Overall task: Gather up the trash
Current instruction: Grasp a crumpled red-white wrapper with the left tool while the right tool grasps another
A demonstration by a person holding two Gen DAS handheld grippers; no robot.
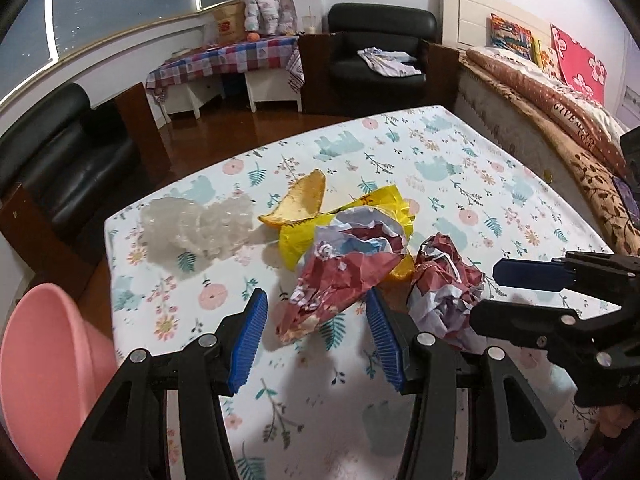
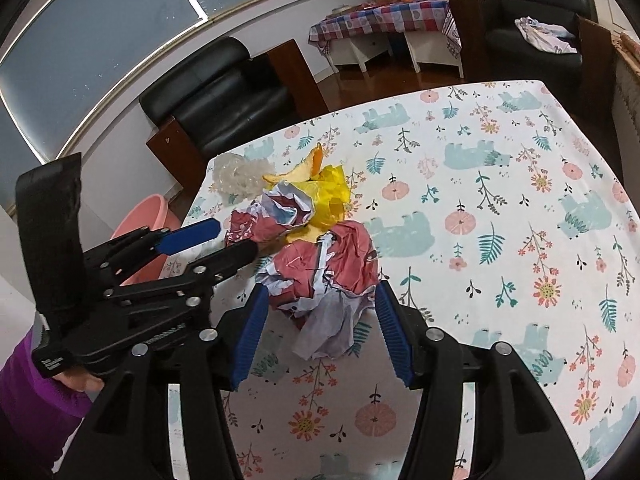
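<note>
Both tongs, left tongs (image 1: 316, 330) and right tongs (image 2: 322, 326), released, straddling crumpled wrappers (image 2: 328, 272) near table (image 2: 500, 200) edge; pink basin (image 1: 44, 376) beside.

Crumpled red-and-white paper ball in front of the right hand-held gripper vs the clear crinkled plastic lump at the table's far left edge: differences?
The crumpled red-and-white paper ball is opaque and printed; the clear crinkled plastic lump is translucent and colourless. The paper ball sits between the open fingers of the right hand-held gripper; the plastic lump lies apart, at the edge of the table. Both are crumpled and rest on the floral cloth.
</note>
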